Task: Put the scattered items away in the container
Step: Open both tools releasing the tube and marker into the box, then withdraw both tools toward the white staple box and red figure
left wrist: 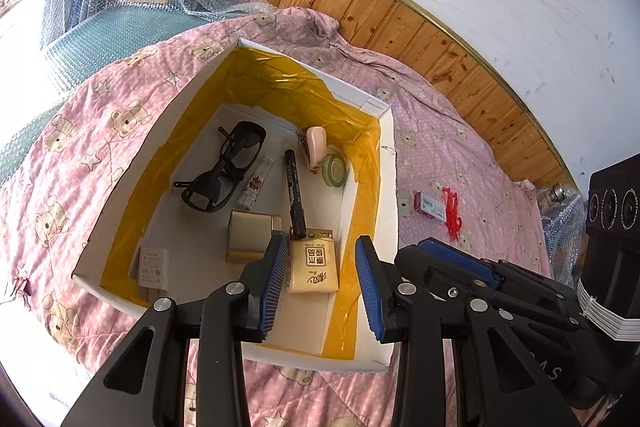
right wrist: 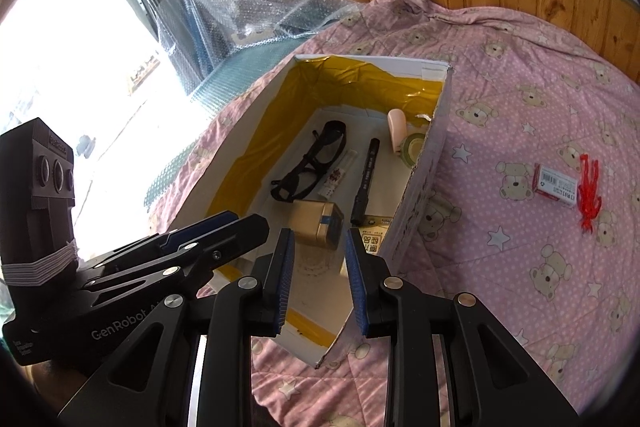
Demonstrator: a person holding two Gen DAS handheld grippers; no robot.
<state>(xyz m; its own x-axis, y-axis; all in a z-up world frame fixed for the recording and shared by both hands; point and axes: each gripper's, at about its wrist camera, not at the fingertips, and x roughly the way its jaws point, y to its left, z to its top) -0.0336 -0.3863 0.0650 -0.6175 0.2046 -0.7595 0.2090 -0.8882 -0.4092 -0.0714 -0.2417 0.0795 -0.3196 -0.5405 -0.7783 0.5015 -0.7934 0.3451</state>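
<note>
Blue-padded fingers (left wrist: 280, 283) of the left gripper (left wrist: 323, 281) stood apart with nothing between them, poised above the near end of a white cardboard box (left wrist: 390, 187) lined with yellow tape. In the left wrist view, the box sat on a pink bear-print quilt (left wrist: 72, 155) and already contained black glasses (left wrist: 224, 171), a small tube (left wrist: 256, 185), a black marker (left wrist: 294, 197), a pink stapler (left wrist: 314, 147), a roll of green tape (left wrist: 335, 169), a gold tin (left wrist: 250, 235), a white charger (left wrist: 152, 267) and a tissue packet (left wrist: 314, 265). Outside the box, to its right on the quilt, an eraser (left wrist: 430, 205) lay just beside a red clip-like item (left wrist: 452, 213), whose exact nature could not be made out. The right gripper (left wrist: 460, 261) appeared at the frame's right edge.

In the right wrist view, the right gripper (right wrist: 320, 279) likewise held its fingers (right wrist: 362, 283) spread and empty, over the box's near corner. The box (right wrist: 424, 163) showed the same glasses (right wrist: 310, 163), marker (right wrist: 366, 179), tin (right wrist: 320, 223), stapler (right wrist: 398, 129), tape roll (right wrist: 412, 147) and a corner of the tissue packet (right wrist: 372, 237) inside. The eraser (right wrist: 554, 185) and red item (right wrist: 588, 195) remained on the quilt (right wrist: 500, 87), well apart from the box on its right. The left gripper (right wrist: 192, 239) showed at the frame's left, its fingers seen side-on.
</note>
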